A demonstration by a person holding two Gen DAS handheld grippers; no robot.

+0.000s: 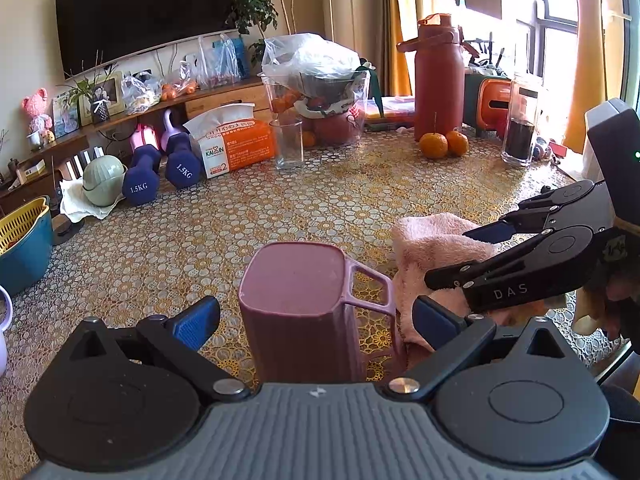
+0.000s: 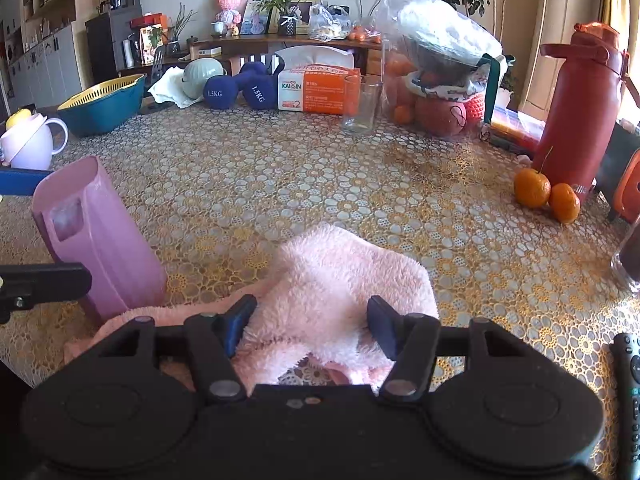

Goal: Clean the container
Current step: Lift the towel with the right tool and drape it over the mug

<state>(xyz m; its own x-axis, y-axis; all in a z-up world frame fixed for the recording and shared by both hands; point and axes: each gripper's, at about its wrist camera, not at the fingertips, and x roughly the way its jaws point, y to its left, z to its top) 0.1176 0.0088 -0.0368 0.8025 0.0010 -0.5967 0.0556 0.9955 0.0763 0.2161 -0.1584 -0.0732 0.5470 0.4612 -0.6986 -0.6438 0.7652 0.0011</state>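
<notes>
A mauve square cup [image 1: 298,312] with a side handle stands on the patterned tablecloth [image 1: 224,216]; its top face looks flat and closed. My left gripper [image 1: 316,322] is open, one blue pad on each side of the cup, apart from it. A fluffy pink towel [image 2: 344,280] lies crumpled just right of the cup [image 2: 96,236]. My right gripper [image 2: 310,320] is open and low over the towel, which bulges between its fingers. In the left wrist view, the right gripper [image 1: 460,254] reaches in from the right above the towel [image 1: 432,248].
Further back stand an empty glass [image 1: 288,144], a tissue box [image 1: 236,140], two blue dumbbells [image 1: 160,172], a bagged fruit basket [image 1: 320,92], two oranges [image 1: 444,144], a red bottle [image 1: 438,80] and a dark-filled jar [image 1: 520,120]. A teal basin [image 2: 104,104], lilac mug [image 2: 32,140] and remote [image 2: 630,392] sit at the edges.
</notes>
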